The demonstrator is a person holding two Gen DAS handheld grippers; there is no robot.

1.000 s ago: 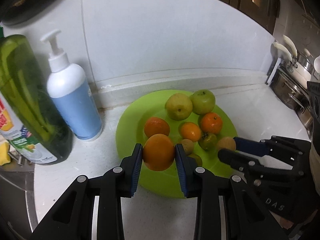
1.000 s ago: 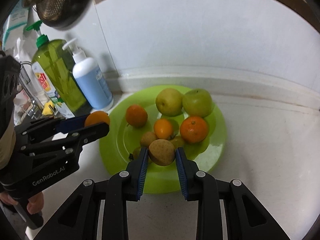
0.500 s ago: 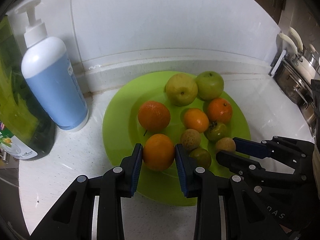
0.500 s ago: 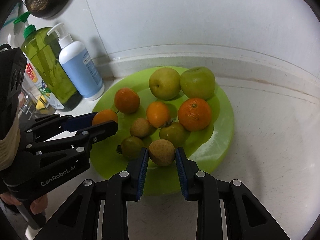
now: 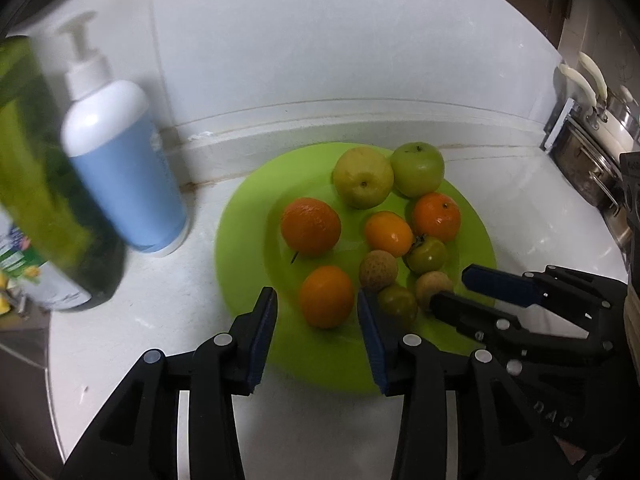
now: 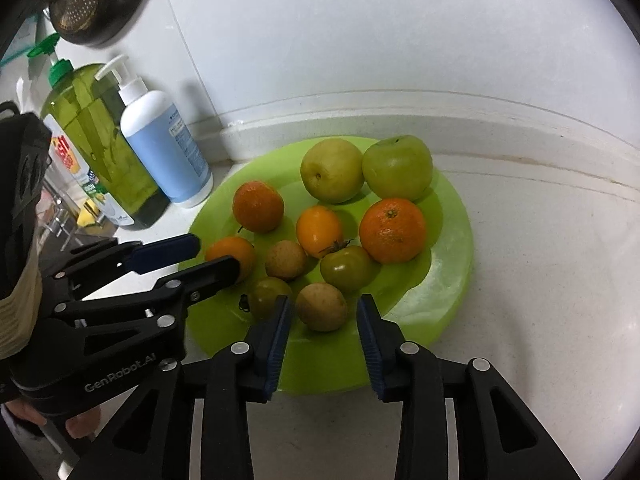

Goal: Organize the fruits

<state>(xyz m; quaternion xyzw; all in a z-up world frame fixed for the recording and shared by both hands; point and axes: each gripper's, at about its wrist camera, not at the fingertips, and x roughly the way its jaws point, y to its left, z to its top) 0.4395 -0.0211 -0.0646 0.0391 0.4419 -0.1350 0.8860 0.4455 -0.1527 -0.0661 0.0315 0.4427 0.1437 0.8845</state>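
A green plate [image 5: 248,240] [image 6: 452,248] on the white counter holds several fruits: oranges, a yellow pear [image 6: 331,170], a green apple [image 6: 398,167], small brown and green fruits. My left gripper [image 5: 316,300] is open around an orange [image 5: 326,296] that rests on the plate's near left part. My right gripper [image 6: 323,308] is open around a small brown fruit [image 6: 321,306] resting on the plate's near edge. Each gripper also shows in the other's view: the right gripper [image 5: 460,288] and the left gripper [image 6: 208,256].
A blue pump bottle [image 5: 120,168] [image 6: 164,148] and a green detergent bottle [image 5: 36,184] [image 6: 100,148] stand left of the plate by the wall. Steel pots [image 5: 592,160] sit at the right. A dark strainer [image 6: 96,0] hangs top left.
Both grippers have opened. The left one let go of the orange and the right one let go of the small brown fruit; both fruits now rest on the plate.
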